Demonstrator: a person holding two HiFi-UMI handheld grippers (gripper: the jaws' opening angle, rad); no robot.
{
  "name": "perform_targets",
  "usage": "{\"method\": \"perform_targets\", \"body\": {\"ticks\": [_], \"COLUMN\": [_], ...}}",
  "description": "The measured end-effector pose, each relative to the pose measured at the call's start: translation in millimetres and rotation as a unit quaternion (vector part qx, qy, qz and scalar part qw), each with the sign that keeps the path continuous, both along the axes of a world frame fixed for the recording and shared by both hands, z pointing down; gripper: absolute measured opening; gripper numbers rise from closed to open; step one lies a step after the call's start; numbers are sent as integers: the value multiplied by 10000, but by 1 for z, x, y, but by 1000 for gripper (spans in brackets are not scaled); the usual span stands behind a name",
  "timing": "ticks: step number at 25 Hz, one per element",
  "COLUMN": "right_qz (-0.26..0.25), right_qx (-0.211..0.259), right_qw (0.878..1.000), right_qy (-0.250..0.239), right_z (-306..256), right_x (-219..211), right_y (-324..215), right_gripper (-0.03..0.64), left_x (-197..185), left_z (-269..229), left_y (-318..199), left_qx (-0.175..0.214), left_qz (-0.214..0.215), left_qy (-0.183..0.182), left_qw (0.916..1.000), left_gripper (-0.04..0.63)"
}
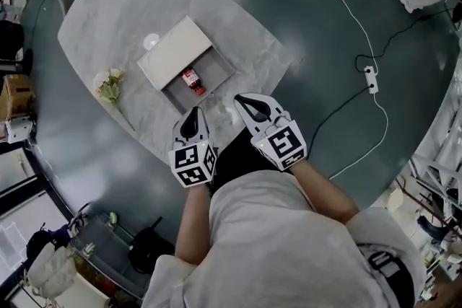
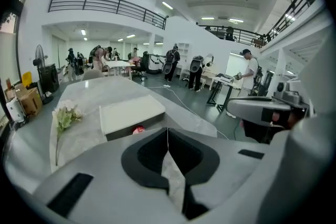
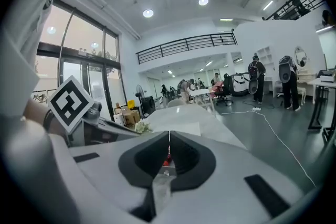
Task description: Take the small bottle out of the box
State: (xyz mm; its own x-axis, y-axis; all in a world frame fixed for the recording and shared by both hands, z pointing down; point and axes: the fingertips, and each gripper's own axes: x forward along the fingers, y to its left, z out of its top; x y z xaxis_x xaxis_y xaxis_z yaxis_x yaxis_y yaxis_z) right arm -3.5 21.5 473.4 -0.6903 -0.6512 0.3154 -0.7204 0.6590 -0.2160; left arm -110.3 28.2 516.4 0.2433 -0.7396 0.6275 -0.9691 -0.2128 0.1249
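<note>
A small bottle (image 1: 192,81) with a red label lies in the open part of a grey box (image 1: 220,68) on the marble table (image 1: 108,3). The box's white lid (image 1: 175,52) is slid aside over its far half. My left gripper (image 1: 193,113) and right gripper (image 1: 241,100) hover side by side at the table's near edge, just short of the box, both shut and empty. In the left gripper view the jaws (image 2: 168,132) meet in a thin line, with the bottle's red top (image 2: 138,130) and the lid (image 2: 131,113) beyond. In the right gripper view the shut jaws (image 3: 169,138) frame the bottle (image 3: 166,161).
A sprig of pale flowers (image 1: 110,86) lies on the table left of the box. A white cable and power strip (image 1: 372,79) run over the floor at right. A glass side table (image 1: 101,249) stands at lower left. Several people stand far back (image 2: 173,63).
</note>
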Motion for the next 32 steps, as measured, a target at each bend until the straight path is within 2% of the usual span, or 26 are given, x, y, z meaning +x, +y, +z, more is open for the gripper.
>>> {"method": "perform_targets", "body": {"ticks": [6, 15, 21, 25, 32], "right_qz": [-123, -47, -314, -626, -1467], "right_qx": [-170, -398, -518, -564, -663], "right_qw": [9997, 9985, 9974, 9958, 9863], "right_qy": [140, 362, 398, 370, 352], "right_z": [10, 35, 40, 48, 58], "right_x": [-19, -34, -46, -51, -66], "right_y": [-26, -57, -70, -90, -112], "right_gripper": [28, 28, 28, 28, 28], "left_x": [-10, -22, -23, -27, -39], "left_z": [28, 56, 71, 82, 101], "left_y": [-22, -50, -59, -70, -83], "left_qx": [-510, -834, -1152, -1339, -1629], "left_qz": [-101, 132, 30, -129, -660], "left_qy": [330, 549, 518, 338, 18], "left_qw": [9981, 9949, 9920, 9903, 9844], "left_gripper": [25, 25, 25, 25, 26]}}
